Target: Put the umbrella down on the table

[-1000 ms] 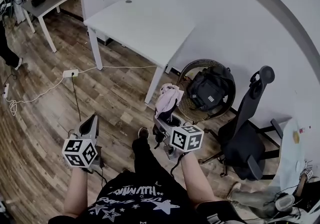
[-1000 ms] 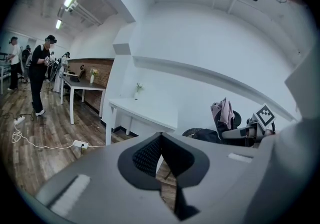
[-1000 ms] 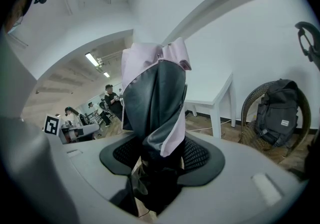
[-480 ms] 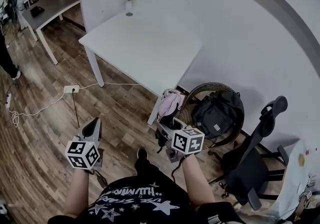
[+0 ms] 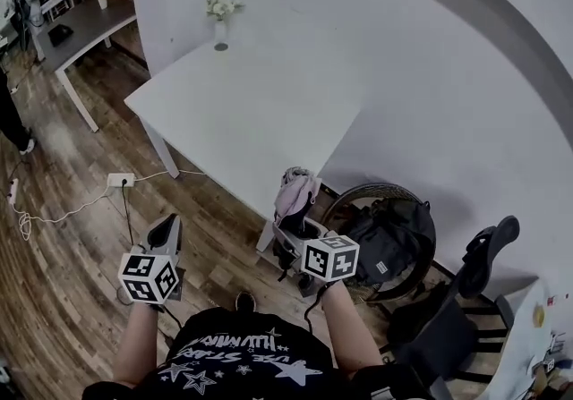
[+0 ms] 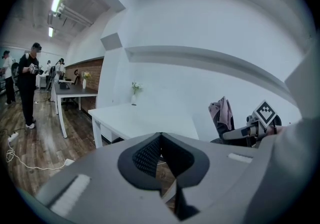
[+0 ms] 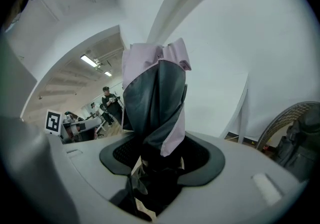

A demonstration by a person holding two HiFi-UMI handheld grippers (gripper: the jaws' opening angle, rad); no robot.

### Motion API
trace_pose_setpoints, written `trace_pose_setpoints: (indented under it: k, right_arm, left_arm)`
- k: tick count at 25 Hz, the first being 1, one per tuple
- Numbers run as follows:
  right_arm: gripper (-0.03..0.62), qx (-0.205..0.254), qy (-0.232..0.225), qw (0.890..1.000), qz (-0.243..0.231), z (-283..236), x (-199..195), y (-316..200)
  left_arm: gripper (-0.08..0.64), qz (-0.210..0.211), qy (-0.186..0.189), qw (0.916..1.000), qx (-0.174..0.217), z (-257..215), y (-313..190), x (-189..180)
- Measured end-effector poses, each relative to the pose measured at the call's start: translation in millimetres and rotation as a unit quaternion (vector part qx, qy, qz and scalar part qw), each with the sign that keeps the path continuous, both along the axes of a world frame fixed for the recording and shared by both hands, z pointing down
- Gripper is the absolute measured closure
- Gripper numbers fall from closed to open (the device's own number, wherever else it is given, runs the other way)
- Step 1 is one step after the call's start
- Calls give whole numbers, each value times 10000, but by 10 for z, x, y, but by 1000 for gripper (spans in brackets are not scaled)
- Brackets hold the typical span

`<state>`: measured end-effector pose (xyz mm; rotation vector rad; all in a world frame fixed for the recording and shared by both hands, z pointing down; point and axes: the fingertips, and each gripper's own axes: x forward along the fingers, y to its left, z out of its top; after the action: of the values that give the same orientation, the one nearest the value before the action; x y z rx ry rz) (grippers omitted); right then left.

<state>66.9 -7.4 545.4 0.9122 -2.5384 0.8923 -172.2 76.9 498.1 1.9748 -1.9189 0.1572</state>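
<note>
Grips folded pink umbrella (image 5: 297, 191) upright in right gripper (image 5: 293, 226), close by near corner of white desk (image 5: 242, 103). Holds left gripper (image 5: 165, 230) low over wooden floor (image 5: 72, 282), apart from desk.

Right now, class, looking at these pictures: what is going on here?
A person holds tongs in each hand. The right tongs are shut on a folded pink and dark umbrella, held upright near the corner of the white table. The umbrella is not yet on the table. The left tongs are shut and empty, held low over the wooden floor.
</note>
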Motion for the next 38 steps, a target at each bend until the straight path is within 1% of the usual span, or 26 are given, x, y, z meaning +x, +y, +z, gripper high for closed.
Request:
trace_pose_setpoints:
  k: [5,8,10,15,18,20,22,25,28,30,34,38]
  right_arm:
    - [342,-70,-9,10000,59,20,42,-205]
    - [342,-89,-42,9999,125,24,71,-417]
    - [342,-71,14,9998,186,43,94,-527]
    - [343,212,324,9982,454,43,146,-808]
    - [344,332,570,9956,671,35,242,-1164]
    - [344,459,889,9917,812,18,319,-1446]
    - [344,633,1325,9852,879,4,352,-1710]
    - [344,872,2039,9717,816,18,333,-2049]
    - [344,1055,2748,9535,652,55,295,-2353]
    - [344,1110,3142,9412,553,88,256,-2552]
    - [344,1082,3682,9225,419,212,208,-2965]
    - [344,933,4006,9099,534,343,278,-3381]
  left_arm:
    - [557,12,-57,10000,-13,-61,-242,-4]
    - [557,37,-94,9999,-19,-119,-501,-8]
    - [557,125,-103,9999,-39,-112,-654,12]
    - [557,400,-202,9990,68,-69,-1099,-24]
    - [557,556,-130,9983,117,-71,-1569,-43]
    - [557,680,-104,9975,140,-81,-1901,-50]
    - [557,788,-45,9967,177,-87,-2198,-89]
    - [557,956,66,9952,202,-72,-2588,-158]
    - [557,1177,95,9928,185,-47,-2937,-179]
    - [557,1343,87,9907,182,-40,-3163,-186]
    - [557,1642,159,9859,290,-80,-3590,-219]
    - [557,1815,159,9828,286,-46,-3961,-213]
